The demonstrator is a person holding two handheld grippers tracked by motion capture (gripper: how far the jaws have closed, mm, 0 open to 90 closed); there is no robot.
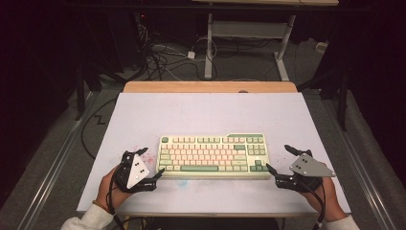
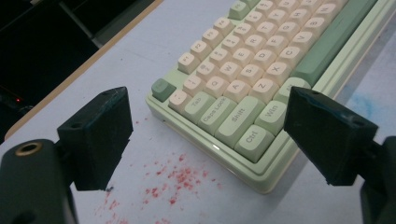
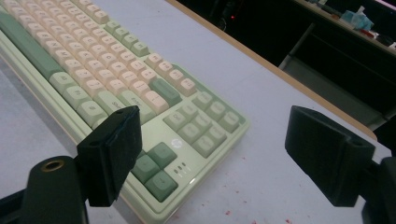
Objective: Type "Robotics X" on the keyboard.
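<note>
While both sit wide open and empty, left gripper (image 1: 152,165) and right gripper (image 1: 277,160) flank the keyboard (image 1: 214,155).

table (image 1: 143,115): pale top, wooden far edge | beyond table: white-legged desk frame (image 1: 208,48), cables (image 1: 163,60) on grey floor (image 1: 249,67) | surroundings of table: dark, unlit

Keyboard (image 1: 214,155) on table (image 1: 143,115) — centre, near edge
</note>
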